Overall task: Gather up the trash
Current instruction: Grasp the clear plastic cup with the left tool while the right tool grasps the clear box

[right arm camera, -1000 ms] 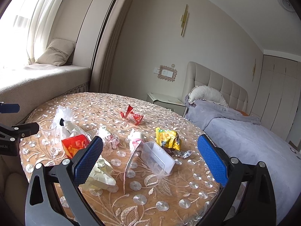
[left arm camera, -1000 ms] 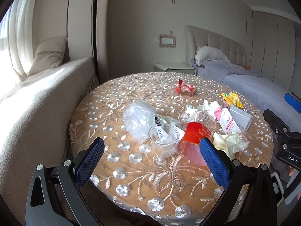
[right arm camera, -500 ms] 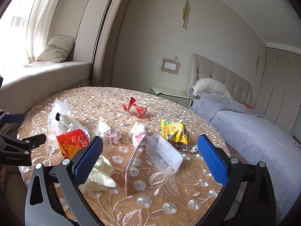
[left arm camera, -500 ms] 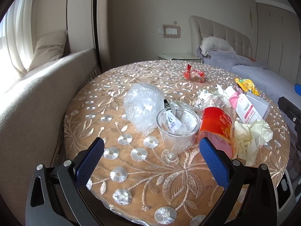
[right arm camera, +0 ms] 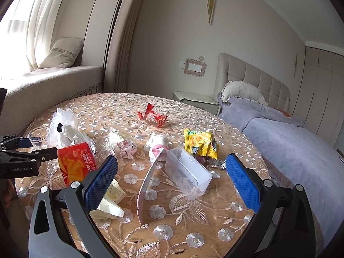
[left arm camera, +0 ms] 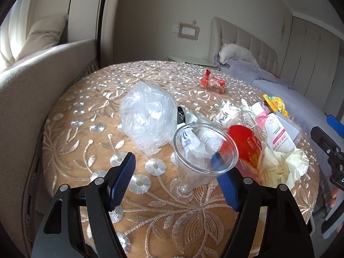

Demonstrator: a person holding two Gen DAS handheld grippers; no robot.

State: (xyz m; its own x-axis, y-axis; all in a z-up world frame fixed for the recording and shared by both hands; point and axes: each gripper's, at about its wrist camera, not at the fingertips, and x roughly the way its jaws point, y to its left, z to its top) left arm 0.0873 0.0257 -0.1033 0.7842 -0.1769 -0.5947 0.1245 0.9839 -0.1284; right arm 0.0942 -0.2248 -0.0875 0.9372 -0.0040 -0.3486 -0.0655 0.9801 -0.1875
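Tipping was the main risk: the left gripper [left arm camera: 175,179], jaws just narrowed but not yet pressing, was set around the stemmed plastic cup [left arm camera: 201,154], which stood upright beside the red carton [left arm camera: 247,146]. The right gripper [right arm camera: 172,180] was held wide open, empty.

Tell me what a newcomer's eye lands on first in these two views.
First, the round table under its gold embroidered cloth, strewn with litter. Nearest the left gripper stands a clear stemmed cup with scraps of paper inside; its jaws have just been closing around the cup, though the pads do not yet press it. Then the bright colours: a red carton beside the cup and a yellow snack bag toward the bed side.
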